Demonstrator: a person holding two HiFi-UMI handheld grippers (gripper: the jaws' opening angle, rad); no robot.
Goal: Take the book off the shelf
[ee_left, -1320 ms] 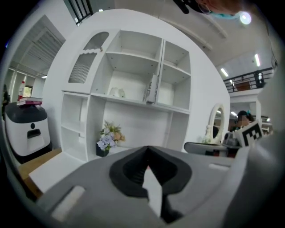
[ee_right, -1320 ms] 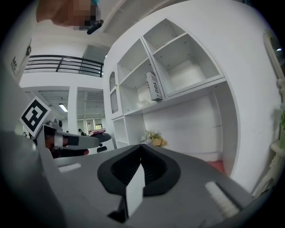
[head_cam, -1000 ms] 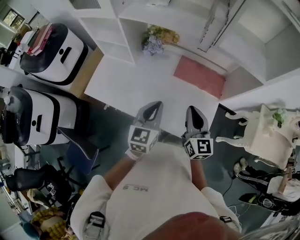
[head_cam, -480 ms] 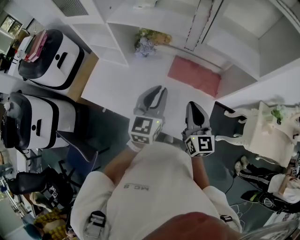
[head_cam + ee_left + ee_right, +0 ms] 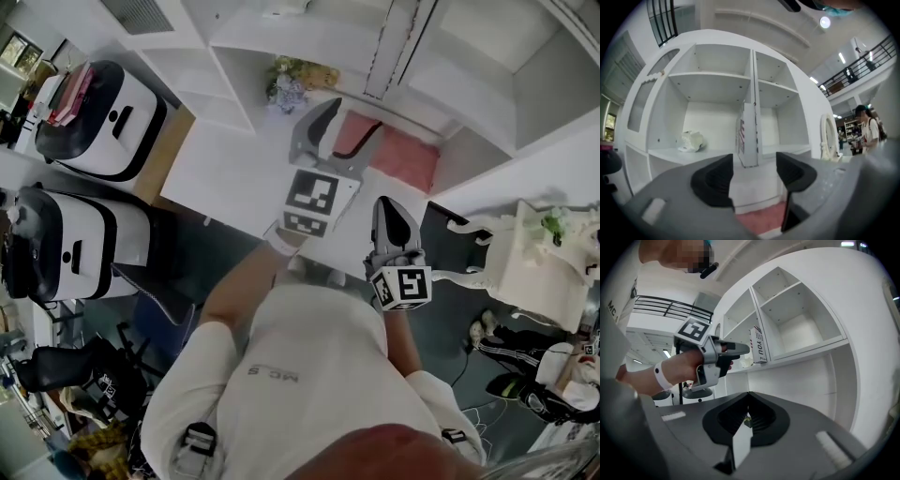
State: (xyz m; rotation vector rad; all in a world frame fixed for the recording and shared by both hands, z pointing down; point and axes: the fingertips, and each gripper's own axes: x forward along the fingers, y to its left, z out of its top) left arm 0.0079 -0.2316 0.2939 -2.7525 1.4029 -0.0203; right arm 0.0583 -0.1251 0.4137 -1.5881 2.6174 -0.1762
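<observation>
A thin white book with red print stands upright against the divider on the white shelf; the right gripper view shows the book from its side. My left gripper is raised and points level at the book, still short of it. Its jaws have just been opening and stand wide with nothing between them. It also shows in the right gripper view, the left gripper held out toward the shelf. My right gripper hangs lower by my body, its jaws shut on nothing.
A pink mat lies on the white desk below the shelf. Flowers and a crumpled white object sit in the shelf. Two white-and-black machines stand left, a white ornate stand right. A person stands far off.
My left gripper has risen and moved forward toward the shelf, and its jaws went from shut to wide open. The right gripper has barely shifted.
</observation>
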